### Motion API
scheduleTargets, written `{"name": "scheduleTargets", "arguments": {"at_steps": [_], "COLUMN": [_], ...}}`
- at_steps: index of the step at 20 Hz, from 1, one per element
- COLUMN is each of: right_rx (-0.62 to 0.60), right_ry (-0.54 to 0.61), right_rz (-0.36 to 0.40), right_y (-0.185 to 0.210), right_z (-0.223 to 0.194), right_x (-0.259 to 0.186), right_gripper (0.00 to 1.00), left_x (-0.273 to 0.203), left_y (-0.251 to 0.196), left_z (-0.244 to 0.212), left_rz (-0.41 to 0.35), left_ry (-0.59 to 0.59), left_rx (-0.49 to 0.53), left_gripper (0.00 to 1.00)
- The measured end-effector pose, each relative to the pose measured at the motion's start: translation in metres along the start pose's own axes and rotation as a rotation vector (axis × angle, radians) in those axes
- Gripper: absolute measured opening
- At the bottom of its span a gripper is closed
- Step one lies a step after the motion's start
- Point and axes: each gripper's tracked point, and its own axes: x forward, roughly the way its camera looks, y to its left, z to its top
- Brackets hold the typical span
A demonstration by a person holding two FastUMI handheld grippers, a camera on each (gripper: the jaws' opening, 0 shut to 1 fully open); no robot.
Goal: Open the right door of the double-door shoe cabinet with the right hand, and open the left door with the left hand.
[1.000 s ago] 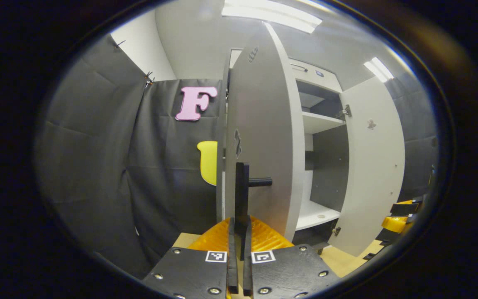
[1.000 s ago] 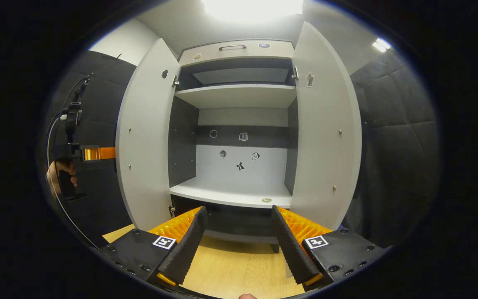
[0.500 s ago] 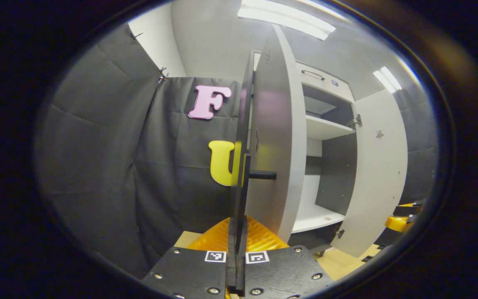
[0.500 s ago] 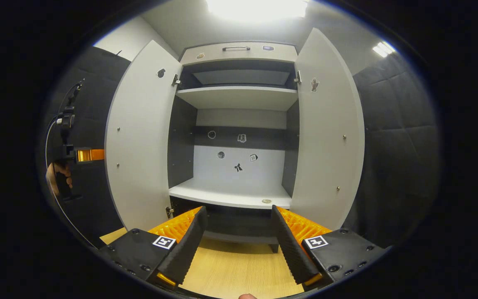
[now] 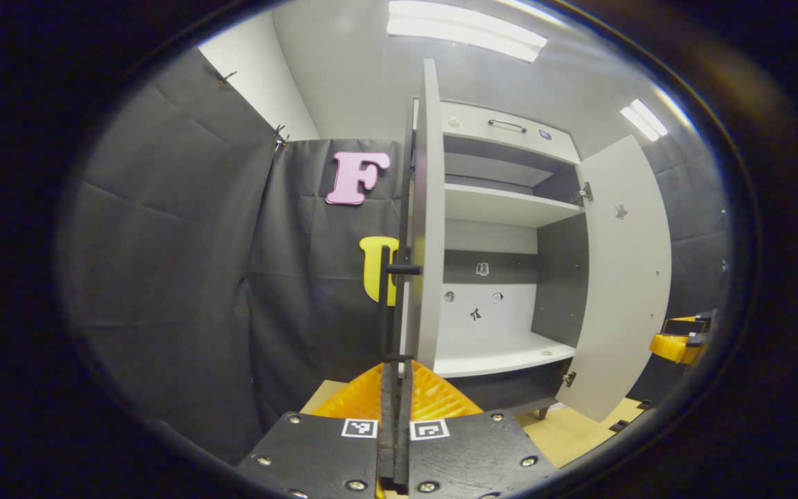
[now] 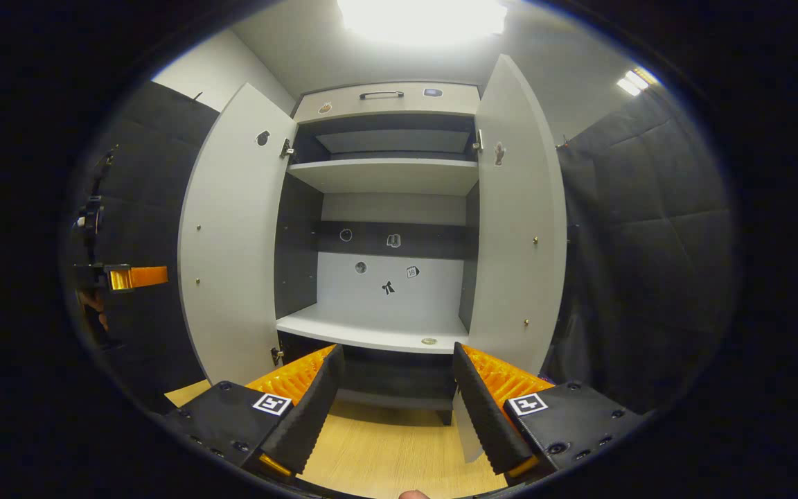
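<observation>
The shoe cabinet (image 6: 385,177) stands with both doors swung wide. The left door (image 5: 427,208) is edge-on in the left gripper view, its black handle (image 5: 394,312) on the outer side. My left gripper (image 5: 396,364) has its fingers pressed together just under the handle's lower end; whether they still pinch it is unclear. In the right gripper view the left gripper (image 6: 137,277) hangs just left of the left door (image 6: 229,235). My right gripper (image 6: 395,353) is open with nothing in it, in front of the bottom shelf, apart from the right door (image 6: 517,229).
Inside are two white shelves (image 6: 382,177) and a small round thing (image 6: 429,341) on the lower one. A drawer front with a handle (image 6: 379,94) tops the cabinet. Wooden floor (image 6: 399,450) lies below my right gripper. Black cloth walls close in on both sides.
The left door has swung further open, from showing its outer face to edge-on in the left gripper view. The handle now looks smaller and farther off. The right gripper stays open, barely moved.
</observation>
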Motion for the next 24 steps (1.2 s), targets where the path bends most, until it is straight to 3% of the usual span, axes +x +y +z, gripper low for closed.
{"name": "scheduleTargets", "arguments": {"at_steps": [5,7,8,11,15,16,19,23,24], "right_rx": [0.013,0.022,0.025,0.030,0.025,0.025,0.028,0.027,0.028], "right_ry": [-0.018,-0.023,-0.024,-0.030,-0.041,-0.047,-0.059,-0.064,-0.067], "right_rz": [-0.003,-0.004,-0.003,0.001,0.009,0.010,0.012,0.007,0.005], "right_y": [-0.022,-0.030,-0.034,-0.039,-0.043,-0.044,-0.045,-0.048,-0.049], "right_z": [-0.003,-0.004,-0.003,-0.003,-0.001,0.000,0.001,0.001,0.002], "right_x": [-0.019,-0.025,-0.026,-0.032,-0.037,-0.038,-0.040,-0.043,-0.044], "right_gripper": [0.98,0.98,0.98,0.98,0.98,0.98,0.98,0.98,0.98], "left_x": [-0.035,-0.046,-0.051,-0.066,-0.082,-0.086,-0.094,-0.102,-0.103], "left_y": [-0.025,-0.035,-0.039,-0.044,-0.043,-0.043,-0.041,-0.042,-0.042], "left_z": [-0.013,-0.024,-0.029,-0.042,-0.044,-0.045,-0.046,-0.041,-0.041], "left_rz": [0.036,0.047,0.053,0.084,0.115,0.123,0.135,0.148,0.153], "left_ry": [-0.001,0.022,0.033,0.052,0.036,0.034,0.028,0.017,0.014], "left_rx": [0.047,0.051,0.048,0.032,0.042,0.049,0.060,0.065,0.065], "left_gripper": [0.00,0.07,0.02,0.05,0.15,0.28,0.29,0.94,0.94]}}
